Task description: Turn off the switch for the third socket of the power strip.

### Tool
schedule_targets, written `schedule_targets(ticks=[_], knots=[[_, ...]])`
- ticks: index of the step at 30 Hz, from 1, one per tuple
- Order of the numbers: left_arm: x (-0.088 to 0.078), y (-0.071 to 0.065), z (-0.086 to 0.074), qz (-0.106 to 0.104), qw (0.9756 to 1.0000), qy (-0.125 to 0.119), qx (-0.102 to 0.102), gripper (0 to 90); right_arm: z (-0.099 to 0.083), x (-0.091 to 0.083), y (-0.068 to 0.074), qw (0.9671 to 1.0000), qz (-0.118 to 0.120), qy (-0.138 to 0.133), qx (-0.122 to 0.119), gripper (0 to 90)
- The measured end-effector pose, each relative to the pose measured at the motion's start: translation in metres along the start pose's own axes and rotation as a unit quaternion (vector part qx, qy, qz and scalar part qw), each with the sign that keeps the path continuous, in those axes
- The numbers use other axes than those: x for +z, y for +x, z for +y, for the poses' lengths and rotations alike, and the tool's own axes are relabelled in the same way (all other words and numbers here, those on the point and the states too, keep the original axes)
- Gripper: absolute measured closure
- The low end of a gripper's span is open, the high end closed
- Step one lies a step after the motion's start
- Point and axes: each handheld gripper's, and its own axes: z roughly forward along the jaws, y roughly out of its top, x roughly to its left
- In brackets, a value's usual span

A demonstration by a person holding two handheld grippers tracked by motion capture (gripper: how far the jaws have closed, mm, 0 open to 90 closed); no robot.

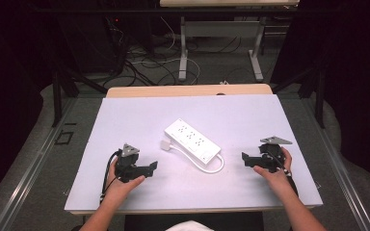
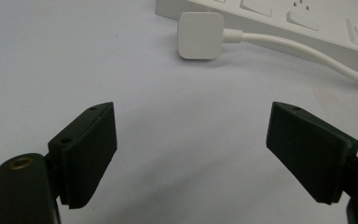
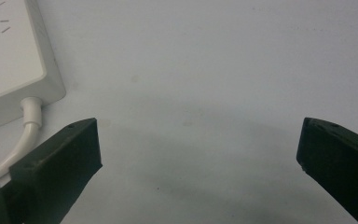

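A white power strip (image 1: 191, 139) lies slantwise in the middle of the white table top (image 1: 139, 115). Its white cable (image 1: 213, 167) loops around the near side to a square white plug (image 1: 165, 145) lying flat by the strip's left end. My left gripper (image 1: 151, 167) rests at the front left, jaws open and empty, pointing toward the plug (image 2: 200, 35) and the strip (image 2: 303, 18) a short way ahead. My right gripper (image 1: 244, 159) sits at the front right, open and empty, its jaws facing the strip's cabled end (image 3: 9, 60) where the cable (image 3: 25, 135) leaves it.
The table's far wooden edge (image 1: 188, 90) borders open floor with tangled cables (image 1: 144, 62) and another table's legs (image 1: 183, 48). Dark frame bars (image 1: 58, 96) stand at both sides of the table.
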Motion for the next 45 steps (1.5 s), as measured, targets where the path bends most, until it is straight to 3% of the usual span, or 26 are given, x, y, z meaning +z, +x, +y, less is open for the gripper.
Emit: schedule_targets(ticks=[11,15,17,28,33,45], knots=[[-0.002,-0.002,0.008,0.003,0.9999,0.006,0.012,30.3,-0.001,0.001,0.001,1.0000,0.000,0.002,0.002,0.0],[-0.002,-0.003,0.014,0.003,1.0000,-0.002,0.008,37.5,-0.002,0.001,0.001,1.0000,-0.001,0.004,0.007,0.0],[-0.003,-0.003,0.018,-0.008,1.0000,0.002,-0.002,40.8,-0.002,0.001,0.000,1.0000,-0.001,0.004,0.005,0.0],[-0.003,-0.009,0.045,-0.024,0.9996,-0.005,-0.012,43.8,-0.003,0.001,-0.001,1.0000,-0.002,0.006,0.008,0.0],[-0.005,-0.012,0.058,-0.024,0.9997,-0.008,0.002,44.8,-0.003,0.001,-0.001,0.9999,-0.002,0.006,0.009,0.0],[-0.007,-0.016,0.082,-0.026,0.9996,-0.009,0.007,48.6,-0.003,0.001,-0.001,0.9999,-0.001,0.007,0.009,0.0]])
